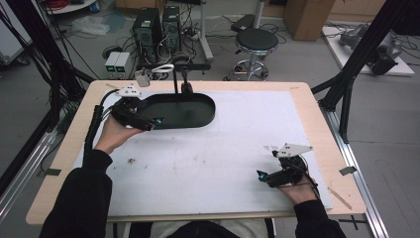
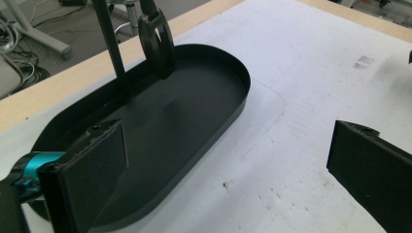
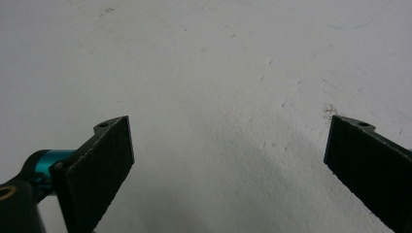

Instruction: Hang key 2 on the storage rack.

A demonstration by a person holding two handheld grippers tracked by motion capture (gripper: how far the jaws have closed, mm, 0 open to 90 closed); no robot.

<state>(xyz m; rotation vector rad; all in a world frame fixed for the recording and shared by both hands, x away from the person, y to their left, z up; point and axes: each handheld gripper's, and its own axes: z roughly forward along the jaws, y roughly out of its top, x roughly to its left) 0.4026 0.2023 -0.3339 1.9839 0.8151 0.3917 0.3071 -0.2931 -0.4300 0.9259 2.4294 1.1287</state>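
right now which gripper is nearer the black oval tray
Left. The left gripper is at the black oval tray's left end, one finger over it. The right gripper sits far off near the table's front right.

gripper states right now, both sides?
Left gripper: open, holding nothing, one jaw over the black tray, the other over the white mat.
Right gripper: open, holding nothing, above the mat.

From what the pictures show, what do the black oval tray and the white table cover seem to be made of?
Black oval tray: probably thin painted metal or plastic, judging by its matte sheen and thin, even upright rim.
White table cover: looks like paper or a thin mat; flat, dull, scuffed and speckled.
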